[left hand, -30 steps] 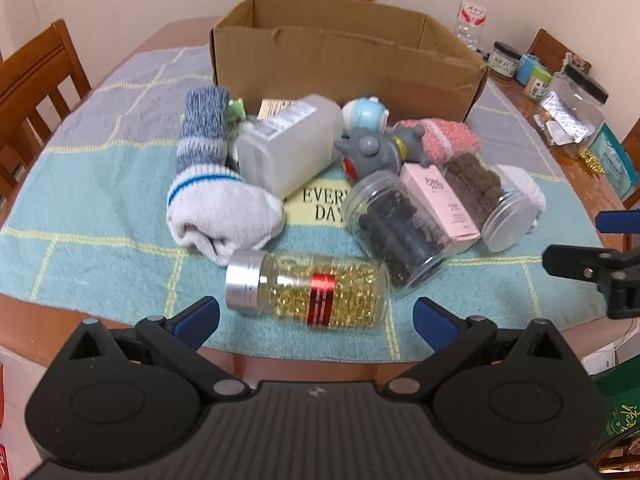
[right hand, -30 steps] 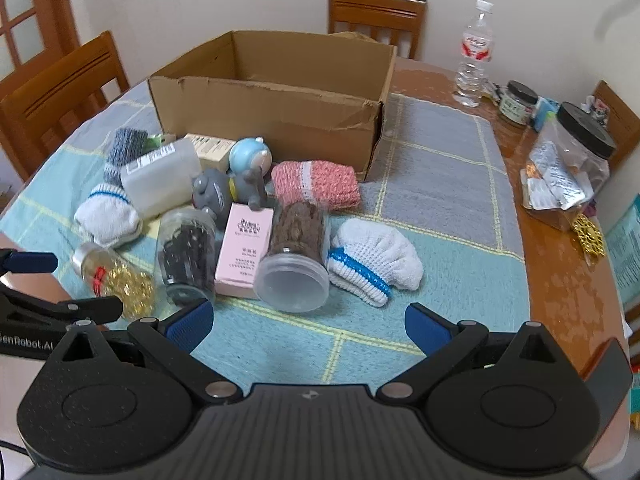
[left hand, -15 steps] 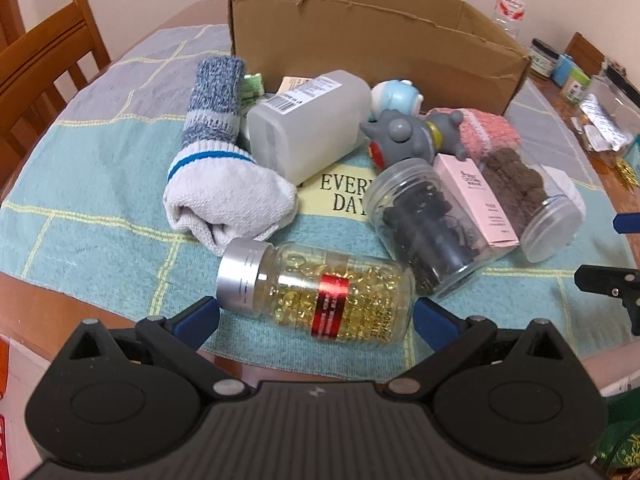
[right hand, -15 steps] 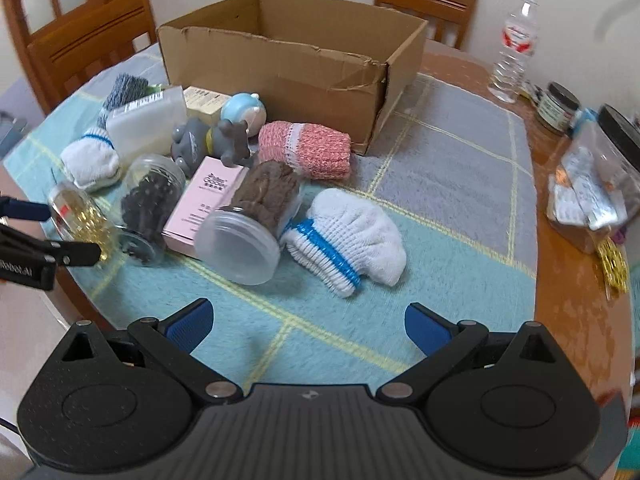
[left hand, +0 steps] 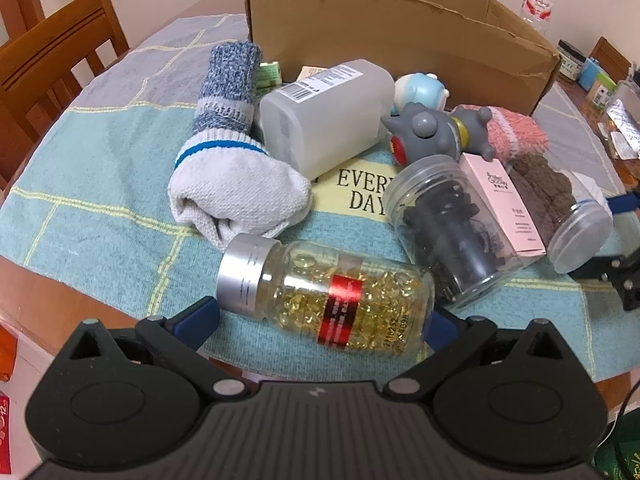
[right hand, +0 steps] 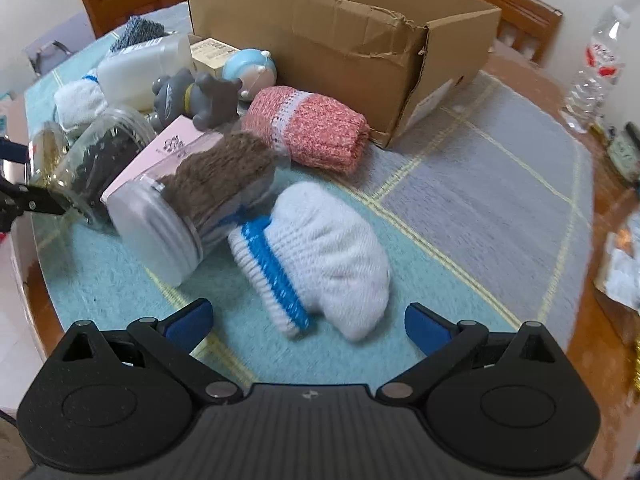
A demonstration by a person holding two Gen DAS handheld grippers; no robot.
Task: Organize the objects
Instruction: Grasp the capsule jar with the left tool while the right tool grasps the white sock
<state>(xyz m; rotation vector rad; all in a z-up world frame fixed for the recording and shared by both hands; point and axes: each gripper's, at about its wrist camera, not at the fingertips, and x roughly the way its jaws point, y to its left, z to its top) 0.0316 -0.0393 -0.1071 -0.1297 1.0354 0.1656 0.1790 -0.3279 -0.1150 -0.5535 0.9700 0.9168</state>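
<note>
**Both jaws wide, closing in on the pile**

Jaws on our left gripper (left hand: 320,314) stand wide apart with nothing held, and the capsule bottle (left hand: 326,298) lies on its side between the blue tips, silver cap to the left. A second ago that bottle sat well ahead of the tips; we have come forward until they flank it, so we judge a squeeze comes next. Behind it lie the white sock (left hand: 236,196), the jar of dark pieces (left hand: 448,236) and, at the far side, the cardboard box (left hand: 400,28), where we take the things to belong.

From the right wrist, our right gripper (right hand: 308,320) is equally wide open and empty. The blue-banded white sock (right hand: 320,268) now lies just ahead of its tips, where before it was well off across the green cloth (right hand: 120,280). The plastic jar of brown stuff (right hand: 192,208) lies touching the sock's left side. Nothing we can see has reached the box yet, so the sorting is only starting.
</note>
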